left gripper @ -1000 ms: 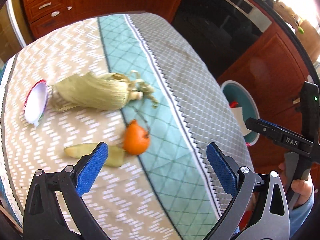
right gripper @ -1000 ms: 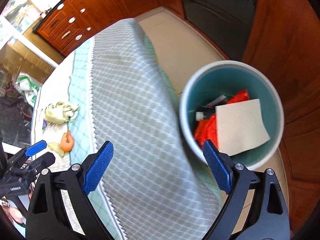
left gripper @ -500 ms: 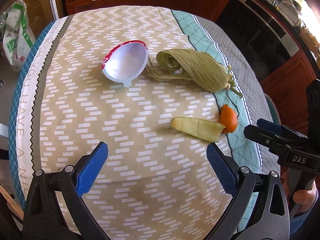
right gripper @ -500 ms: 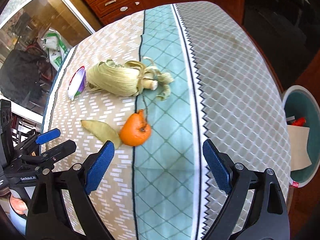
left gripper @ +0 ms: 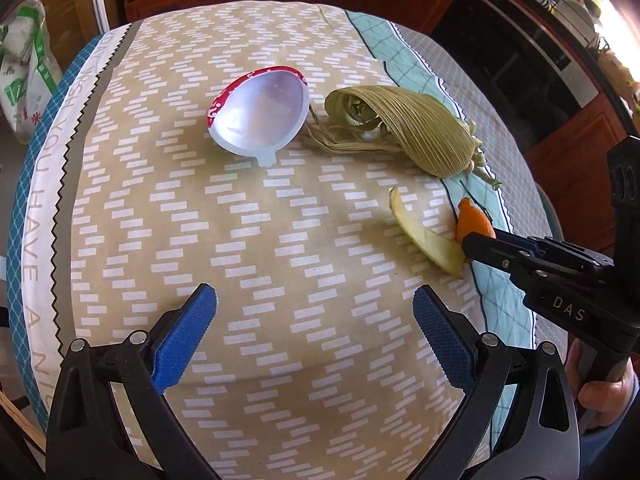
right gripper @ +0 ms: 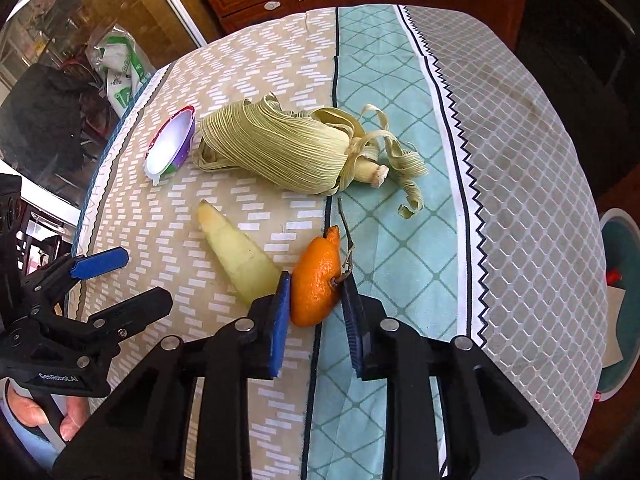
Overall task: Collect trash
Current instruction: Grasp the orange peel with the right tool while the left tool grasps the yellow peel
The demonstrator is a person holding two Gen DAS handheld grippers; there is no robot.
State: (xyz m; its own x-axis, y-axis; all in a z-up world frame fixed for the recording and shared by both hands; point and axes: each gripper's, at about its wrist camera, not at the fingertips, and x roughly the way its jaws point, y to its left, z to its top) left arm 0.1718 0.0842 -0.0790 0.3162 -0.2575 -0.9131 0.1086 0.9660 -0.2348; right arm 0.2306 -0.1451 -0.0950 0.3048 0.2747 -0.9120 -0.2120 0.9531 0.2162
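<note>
My right tool (right gripper: 314,294) is clamped on the orange peel (right gripper: 314,284), left tool (left gripper: 314,334) gapes empty; corn husk (right gripper: 280,148), pale peel (right gripper: 240,264) and foil lid (left gripper: 260,114) remain on the desk (left gripper: 240,240).

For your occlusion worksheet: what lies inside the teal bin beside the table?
The right wrist view shows only a slice of the teal bin past the tablecloth: pale paper and a red scrap. The table edge hides the rest.
</note>
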